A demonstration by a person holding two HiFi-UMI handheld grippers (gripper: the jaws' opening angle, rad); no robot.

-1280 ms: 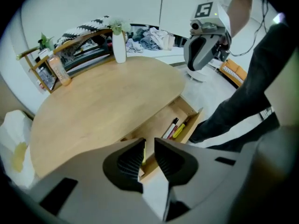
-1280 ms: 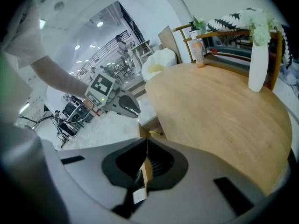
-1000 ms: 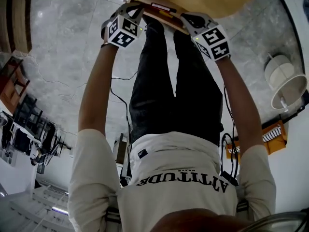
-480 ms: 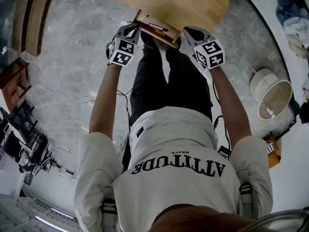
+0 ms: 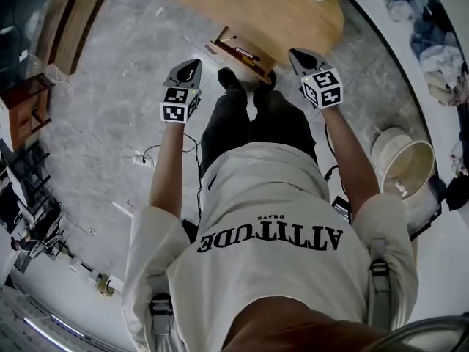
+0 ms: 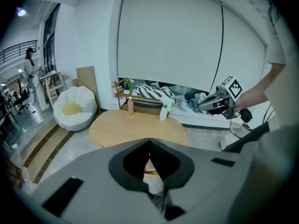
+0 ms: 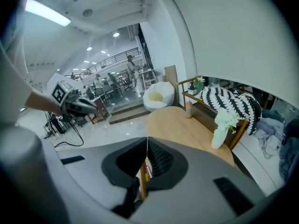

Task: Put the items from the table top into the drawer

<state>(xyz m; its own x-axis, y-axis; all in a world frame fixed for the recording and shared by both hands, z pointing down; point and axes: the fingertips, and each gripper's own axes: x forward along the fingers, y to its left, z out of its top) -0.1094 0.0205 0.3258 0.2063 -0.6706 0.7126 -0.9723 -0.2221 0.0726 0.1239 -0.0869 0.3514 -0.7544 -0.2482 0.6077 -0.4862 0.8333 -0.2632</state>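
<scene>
Left tongs [image 5: 189,66] and right tongs [image 5: 296,53] have both come up and back from the drawer [image 5: 218,41], where they were a second ago. Each pair is closed together on nothing. The drawer stands pulled out from under the wooden table [image 5: 256,9], with a few small items [image 5: 240,50] lying inside, too small for me to name.

Probably a lounge corner in an open office, white beanbag chair [image 6: 74,110], oval wooden surface [image 6: 131,130], marble floor [image 5: 110,94], far desks [image 7: 105,92] with people.
</scene>
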